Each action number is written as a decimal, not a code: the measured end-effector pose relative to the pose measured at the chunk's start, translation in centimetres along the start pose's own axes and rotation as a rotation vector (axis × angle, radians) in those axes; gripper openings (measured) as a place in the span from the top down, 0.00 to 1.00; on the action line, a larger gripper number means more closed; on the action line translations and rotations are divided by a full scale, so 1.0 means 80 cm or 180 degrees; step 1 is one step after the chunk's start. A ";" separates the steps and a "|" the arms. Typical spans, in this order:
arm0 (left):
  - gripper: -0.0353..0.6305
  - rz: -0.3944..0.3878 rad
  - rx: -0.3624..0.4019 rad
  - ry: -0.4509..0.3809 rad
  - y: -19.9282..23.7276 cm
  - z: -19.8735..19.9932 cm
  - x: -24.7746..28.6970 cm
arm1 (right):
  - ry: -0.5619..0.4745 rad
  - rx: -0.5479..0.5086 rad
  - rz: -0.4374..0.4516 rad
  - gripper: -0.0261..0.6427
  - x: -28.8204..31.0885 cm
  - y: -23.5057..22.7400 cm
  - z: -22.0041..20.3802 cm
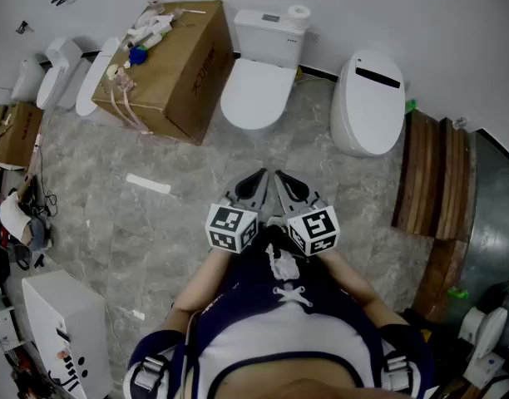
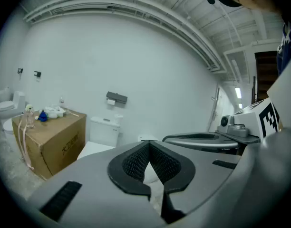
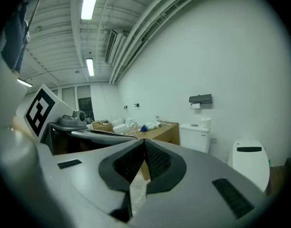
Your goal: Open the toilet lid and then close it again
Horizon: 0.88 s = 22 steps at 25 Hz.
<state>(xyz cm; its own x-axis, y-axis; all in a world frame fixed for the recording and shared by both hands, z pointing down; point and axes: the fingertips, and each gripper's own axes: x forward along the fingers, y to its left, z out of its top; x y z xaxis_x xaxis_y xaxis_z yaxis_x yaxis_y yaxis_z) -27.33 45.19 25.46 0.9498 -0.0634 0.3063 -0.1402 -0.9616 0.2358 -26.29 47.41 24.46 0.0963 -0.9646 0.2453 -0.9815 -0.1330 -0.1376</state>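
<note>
Close to my chest, my left gripper (image 1: pixel 256 183): the grey jaws are pressed together, nothing between them.
My right gripper (image 1: pixel 282 181): just beside the left one, jaws pressed together also, empty.
Grey marble floor (image 1: pixel 155 223): lies between me and the wall.
White ceramic toilet with a tank (image 1: pixel 271 32): at the wall, ahead of both grippers and well apart from them.
White toilet lid (image 1: pixel 254 98): lies down, closed.
Brown cardboard box (image 1: pixel 175 69): just left of this toilet.
White oval toilet (image 1: pixel 368 102): to the right of it.

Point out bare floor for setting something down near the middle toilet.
Bare floor lies between the cardboard box, the middle toilet and the person, apart from a white strip. Another bare patch lies before the right toilet, up to the wooden planks. The left edge is crowded with clutter.
</note>
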 end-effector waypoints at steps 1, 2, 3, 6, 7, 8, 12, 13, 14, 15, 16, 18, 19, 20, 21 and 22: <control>0.94 0.0004 -0.0004 0.0007 -0.002 -0.003 0.003 | -0.0001 -0.0002 0.0010 0.95 -0.002 -0.003 -0.002; 0.94 0.0010 -0.0008 0.0012 -0.004 -0.005 0.006 | 0.0000 -0.0004 0.0019 0.95 -0.004 -0.006 -0.005; 0.94 0.0020 -0.0015 0.0017 -0.006 -0.008 0.009 | 0.0003 -0.0005 0.0028 0.95 -0.007 -0.008 -0.008; 0.94 0.0074 -0.0047 0.0007 -0.008 -0.015 0.015 | 0.0038 -0.0010 0.0065 0.95 -0.013 -0.014 -0.019; 0.94 0.0087 -0.0062 -0.0001 -0.009 -0.016 0.016 | 0.0049 -0.0016 0.0081 0.95 -0.015 -0.017 -0.022; 0.94 0.0097 -0.0075 -0.0007 -0.010 -0.017 0.017 | 0.0054 -0.0022 0.0094 0.95 -0.016 -0.019 -0.024; 0.94 0.0125 -0.0109 -0.0025 -0.014 -0.018 0.025 | 0.0036 0.0000 0.0125 0.95 -0.017 -0.028 -0.026; 0.94 0.0128 -0.0121 -0.0029 -0.013 -0.017 0.028 | 0.0030 -0.0001 0.0138 0.95 -0.016 -0.029 -0.025; 0.94 0.0131 -0.0135 -0.0029 -0.012 -0.015 0.030 | 0.0023 -0.0008 0.0154 0.95 -0.014 -0.030 -0.023; 0.94 0.0134 -0.0149 -0.0026 -0.010 -0.014 0.033 | 0.0013 -0.0015 0.0175 0.95 -0.011 -0.031 -0.020; 0.94 0.0137 -0.0159 -0.0017 -0.007 -0.013 0.036 | 0.0005 -0.0014 0.0204 0.95 -0.009 -0.033 -0.018; 0.94 0.0145 -0.0163 0.0021 -0.001 -0.013 0.044 | 0.0039 0.0001 0.0276 0.95 -0.003 -0.035 -0.019; 0.94 0.0145 -0.0162 0.0042 0.001 -0.013 0.050 | 0.0099 0.0007 0.0309 0.95 0.001 -0.036 -0.023; 0.94 0.0140 -0.0165 0.0057 0.003 -0.013 0.055 | 0.0180 0.0011 0.0338 0.95 0.005 -0.038 -0.029; 0.94 0.0130 -0.0174 0.0065 0.004 -0.011 0.062 | 0.0263 0.0019 0.0362 0.95 0.009 -0.040 -0.036; 0.94 0.0115 -0.0182 0.0069 0.006 -0.009 0.069 | 0.0336 0.0029 0.0384 0.95 0.013 -0.043 -0.041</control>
<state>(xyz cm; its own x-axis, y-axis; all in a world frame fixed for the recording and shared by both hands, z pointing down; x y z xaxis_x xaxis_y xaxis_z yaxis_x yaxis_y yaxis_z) -22.33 44.57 27.95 0.9377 -0.0915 0.3352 -0.1907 -0.9419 0.2764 -23.38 47.58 28.31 -0.0405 -0.9445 0.3259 -0.9833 -0.0203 -0.1808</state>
